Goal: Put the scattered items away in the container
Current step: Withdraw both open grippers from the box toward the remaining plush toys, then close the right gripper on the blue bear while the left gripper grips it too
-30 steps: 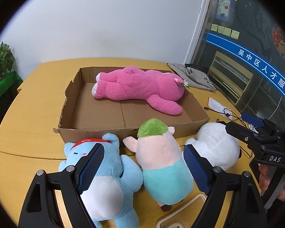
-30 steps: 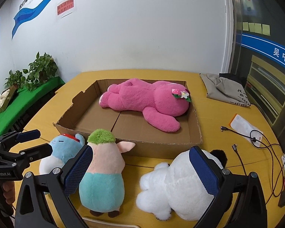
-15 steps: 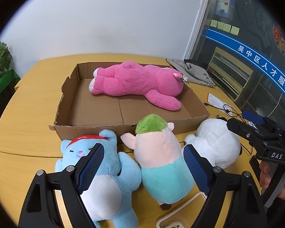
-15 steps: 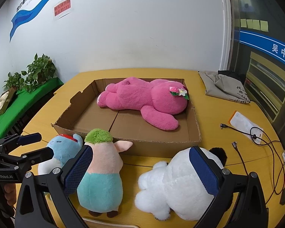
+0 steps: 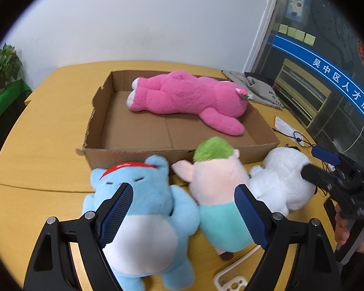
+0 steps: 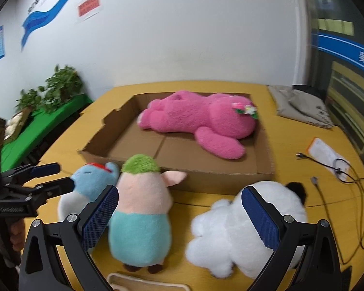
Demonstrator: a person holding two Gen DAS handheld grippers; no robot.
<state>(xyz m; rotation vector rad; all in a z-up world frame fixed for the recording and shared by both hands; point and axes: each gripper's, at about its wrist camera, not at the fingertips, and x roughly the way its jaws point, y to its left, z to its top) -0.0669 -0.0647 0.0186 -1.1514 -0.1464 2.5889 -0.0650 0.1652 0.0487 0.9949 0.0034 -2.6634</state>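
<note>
Left tongs [image 5: 183, 214]: spread wide, nothing between the pads, poised above the blue plush toy [image 5: 143, 220] and the pink-and-teal plush toy [image 5: 218, 201]. Neither pad touches a toy.

Right tongs [image 6: 179, 215]: likewise spread wide and empty, hanging over the gap between the pink-and-teal toy and the white plush toy [image 6: 245, 228].

A hand [image 5: 343, 228] grips the handle of the right tongs at the right edge of the left view; a hand [image 6: 17, 236] on the left tongs shows at the left edge of the right view.

Nearest on the yellow table [image 5: 41, 131]: a pale phone-case-like item [image 5: 233, 283] at the bottom edge, only partly in view.

Next, three toys outside the container, in a row along its near wall. The blue toy lies on its back with a red band on its head. The pink-and-teal toy, green-tufted, stands just beside it, touching it. The white toy with a black ear lies on the far right, touching the pink-and-teal one.

Beyond them: the cardboard box [image 5: 138, 156], shallow and open-topped. The large pink plush toy [image 5: 189, 99] lies inside along the far wall, one limb stretched toward the near right corner.

Right of the box: black cables [image 6: 337, 169] and a paper sheet [image 6: 325, 150]. Farther back, a grey folded cloth [image 6: 301, 106]. Left of the table, potted plants [image 6: 53, 89] on a green surface.
</note>
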